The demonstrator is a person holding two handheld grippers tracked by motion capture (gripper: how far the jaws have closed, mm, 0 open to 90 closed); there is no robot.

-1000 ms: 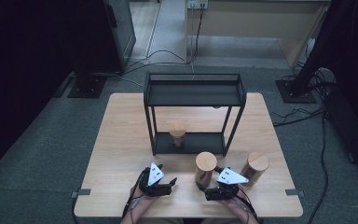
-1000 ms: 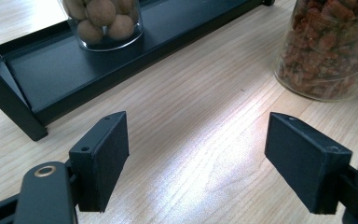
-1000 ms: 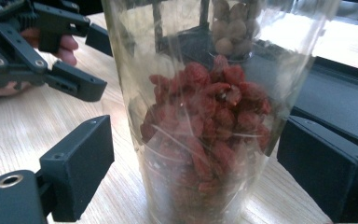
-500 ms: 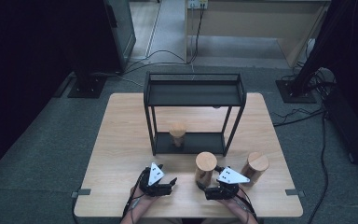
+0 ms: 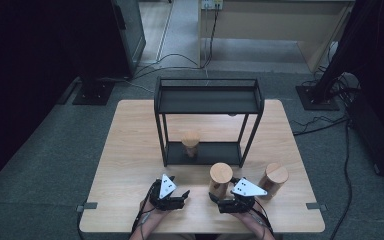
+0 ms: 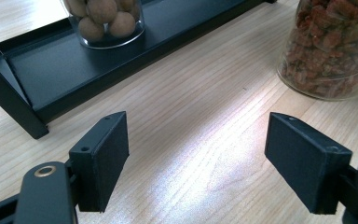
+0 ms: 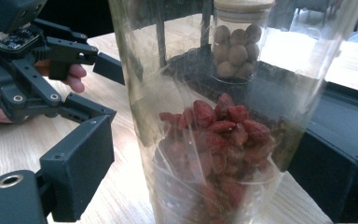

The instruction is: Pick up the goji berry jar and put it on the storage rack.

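Both claws sit near the surface's [image 5: 130, 150] front edge. The left claw [image 6: 196, 163] gapes over bare wood. The right claw [image 7: 214, 186] stands wide around the jar of red berries [image 7: 214, 154], its pads apart from the glass. The rack [image 5: 207, 120] blocks the way behind; a second jar [image 5: 274, 180] stands to the right.

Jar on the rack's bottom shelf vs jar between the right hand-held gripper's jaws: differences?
The shelf jar holds round tan balls; the near jar holds red dried berries. The shelf jar stands on the black rack; the near jar stands on the table. Both are clear and upright with wooden lids.
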